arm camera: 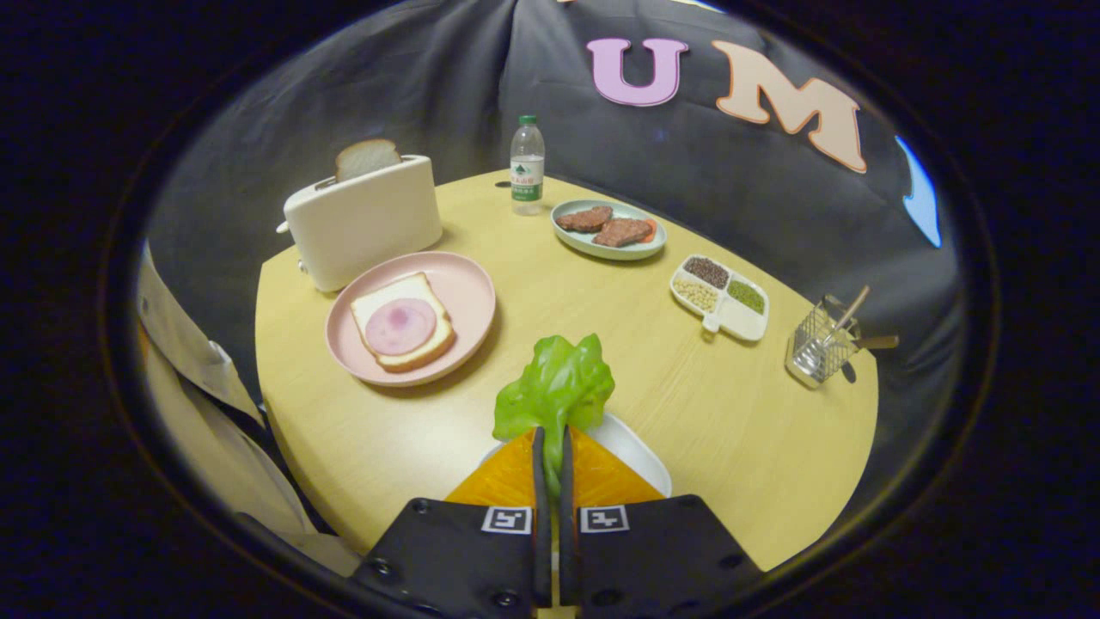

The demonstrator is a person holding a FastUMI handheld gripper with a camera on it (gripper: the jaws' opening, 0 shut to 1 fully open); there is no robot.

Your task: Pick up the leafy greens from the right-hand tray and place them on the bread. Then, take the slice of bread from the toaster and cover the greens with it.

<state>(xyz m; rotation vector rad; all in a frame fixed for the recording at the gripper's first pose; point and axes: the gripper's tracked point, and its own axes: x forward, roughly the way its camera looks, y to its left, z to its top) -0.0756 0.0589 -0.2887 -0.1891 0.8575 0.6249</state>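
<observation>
On the round yellow counter, the boxy white toaster keeps a bread slice standing upright in its slot, ready to lift out. Beside it, the pink plate holds flat bread topped with a round ham slice, awaiting greens. The hand-held gripper pinches the crinkled green lettuce leaf over the white tray, long axis pointing away beyond the fingers.

Toaster behind plate — bread on it

Claw fingers nearly closed, pinching leafy greens btwn tips.
</observation>
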